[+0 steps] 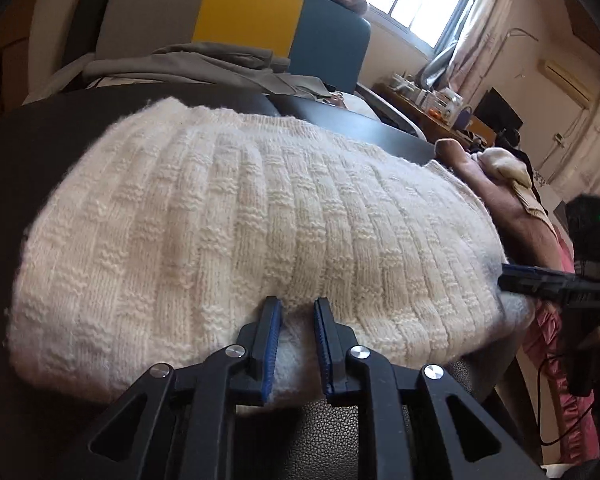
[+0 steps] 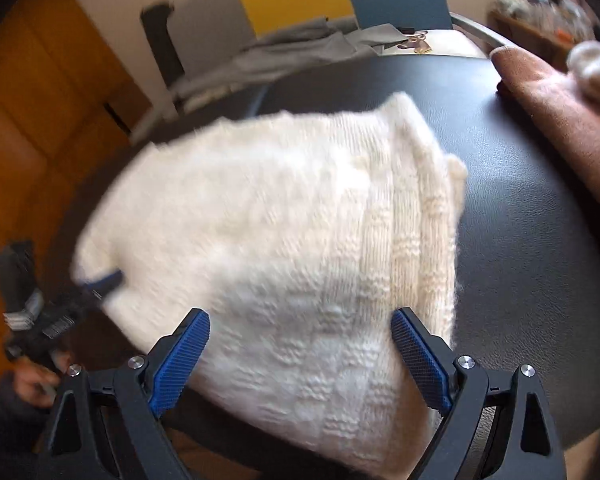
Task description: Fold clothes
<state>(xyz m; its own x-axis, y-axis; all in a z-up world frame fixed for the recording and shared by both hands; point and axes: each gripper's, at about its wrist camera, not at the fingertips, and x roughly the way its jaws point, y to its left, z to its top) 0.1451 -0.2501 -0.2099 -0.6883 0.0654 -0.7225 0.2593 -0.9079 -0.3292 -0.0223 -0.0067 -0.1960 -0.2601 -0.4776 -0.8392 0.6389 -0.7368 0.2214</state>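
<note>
A cream knitted sweater (image 1: 240, 208) lies folded into a thick block on a black leather surface (image 2: 520, 200). My left gripper (image 1: 296, 304) is shut on the near edge of the sweater, and white knit fills the narrow gap between its blue pads. In the right wrist view, blurred by motion, the left gripper (image 2: 104, 282) bites the sweater's (image 2: 280, 208) left edge. My right gripper (image 2: 300, 316) is open wide over the sweater's near end, its pads apart from the knit. From the left wrist view, the right gripper (image 1: 516, 280) sits at the sweater's right side.
Grey garments (image 1: 204, 64) are heaped at the back, before a grey, yellow and blue panel (image 1: 248, 8). A pinkish-brown cloth (image 2: 560, 96) with a cream item on it lies at the right. A hand (image 2: 32, 384) holds the left gripper. A cluttered desk (image 1: 440, 108) stands under the window.
</note>
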